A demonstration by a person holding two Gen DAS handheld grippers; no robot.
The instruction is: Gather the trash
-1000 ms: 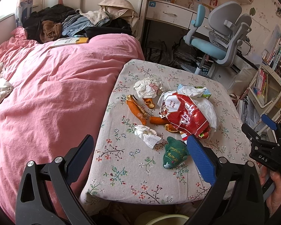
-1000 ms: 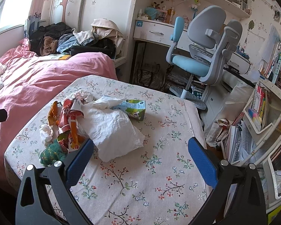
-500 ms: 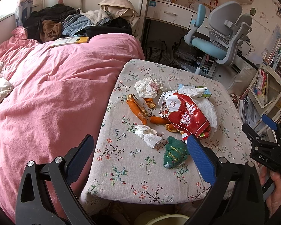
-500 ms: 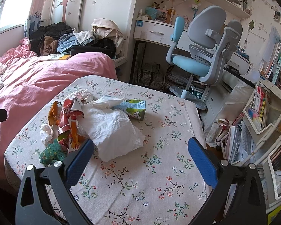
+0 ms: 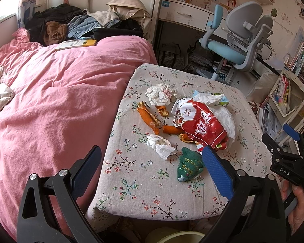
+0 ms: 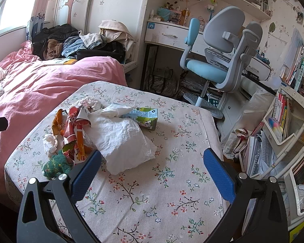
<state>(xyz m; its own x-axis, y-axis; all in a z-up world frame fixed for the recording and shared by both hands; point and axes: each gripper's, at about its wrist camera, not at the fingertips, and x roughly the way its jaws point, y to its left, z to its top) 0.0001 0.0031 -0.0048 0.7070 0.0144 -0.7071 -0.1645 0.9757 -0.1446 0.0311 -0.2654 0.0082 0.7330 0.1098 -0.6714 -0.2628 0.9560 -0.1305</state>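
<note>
- Left wrist view looks down from the near edge of the floral-cloth table (image 5: 152,182), pink bed at 9 o'clock.
- Right wrist view faces it lower, nearer; both share the red crumpled snack bag (image 5: 200,123).

Child's bedroom in daylight.
Pink bed (image 5: 56,93) beside floral-clothed table (image 6: 152,192); blue-grey desk chair (image 6: 218,60) at white desk (image 6: 170,35); bookshelves (image 6: 287,109) right.

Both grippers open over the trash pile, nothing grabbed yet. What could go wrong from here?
1. The red wrapper lies on the peels and the white bag; grabbing it may drag those along or off the table.
2. The green cloth thing beside the tissue may not be trash and could get binned.
3. Left gripper and right gripper both face one small pile, so they might collide.
</note>
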